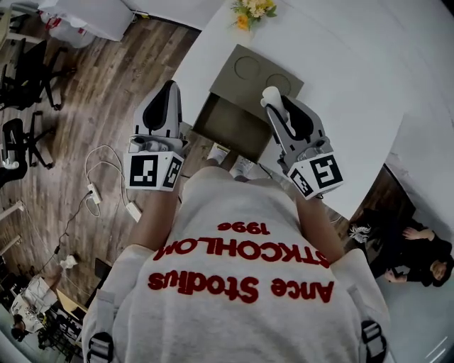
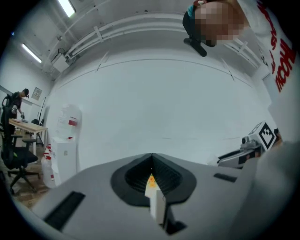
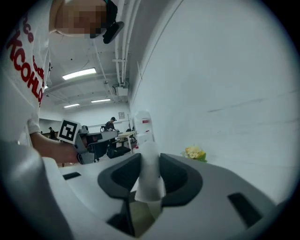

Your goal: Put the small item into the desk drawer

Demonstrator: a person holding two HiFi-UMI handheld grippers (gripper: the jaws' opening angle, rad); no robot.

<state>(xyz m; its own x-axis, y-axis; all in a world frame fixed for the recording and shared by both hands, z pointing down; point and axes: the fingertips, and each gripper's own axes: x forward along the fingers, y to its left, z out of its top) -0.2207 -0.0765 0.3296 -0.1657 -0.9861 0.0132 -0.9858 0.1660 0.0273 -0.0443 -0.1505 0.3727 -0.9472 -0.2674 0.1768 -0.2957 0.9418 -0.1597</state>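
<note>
My right gripper (image 1: 274, 105) is shut on a small white tube-shaped item (image 1: 272, 98), which stands up between the pads (image 3: 149, 174). It hangs above the near right corner of the open olive-grey drawer (image 1: 230, 127), which sticks out from the white desk (image 1: 347, 85). The drawer's back part carries a flat tray with two round recesses (image 1: 261, 74). My left gripper (image 1: 169, 91) is held to the left of the drawer over the floor, and its jaws (image 2: 151, 178) meet with nothing between them.
A vase of yellow flowers (image 1: 252, 11) stands at the desk's far edge. Cables and a power strip (image 1: 96, 191) lie on the wooden floor at the left, near black office chairs (image 1: 28, 78). A person (image 1: 418, 252) sits on the floor at the right.
</note>
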